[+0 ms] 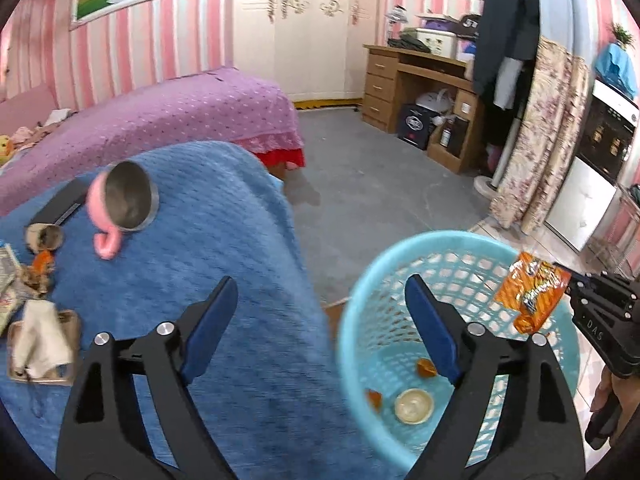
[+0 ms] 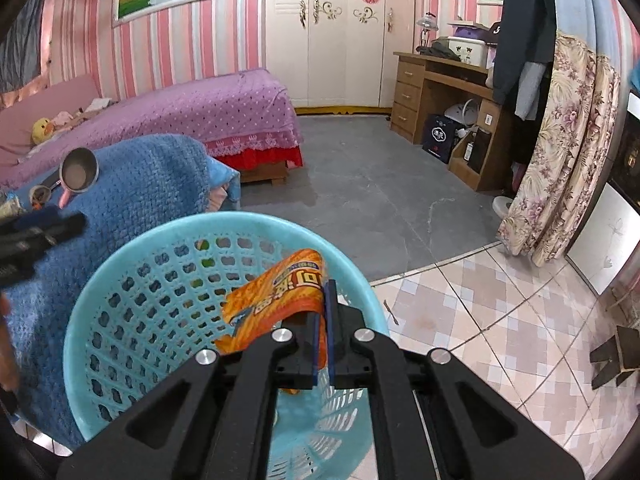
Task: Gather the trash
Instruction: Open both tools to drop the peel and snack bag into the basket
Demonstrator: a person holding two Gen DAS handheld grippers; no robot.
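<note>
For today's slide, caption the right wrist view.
Right gripper pinches an orange snack wrapper over the blue mesh wastebasket.

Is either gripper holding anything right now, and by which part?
The right gripper pinches the orange snack wrapper by one edge, over the blue basket. The left gripper is open, empty.

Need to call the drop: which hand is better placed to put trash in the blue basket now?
Right. The right gripper holds the orange snack wrapper above the light-blue plastic mesh basket; the left gripper is open and empty.
</note>
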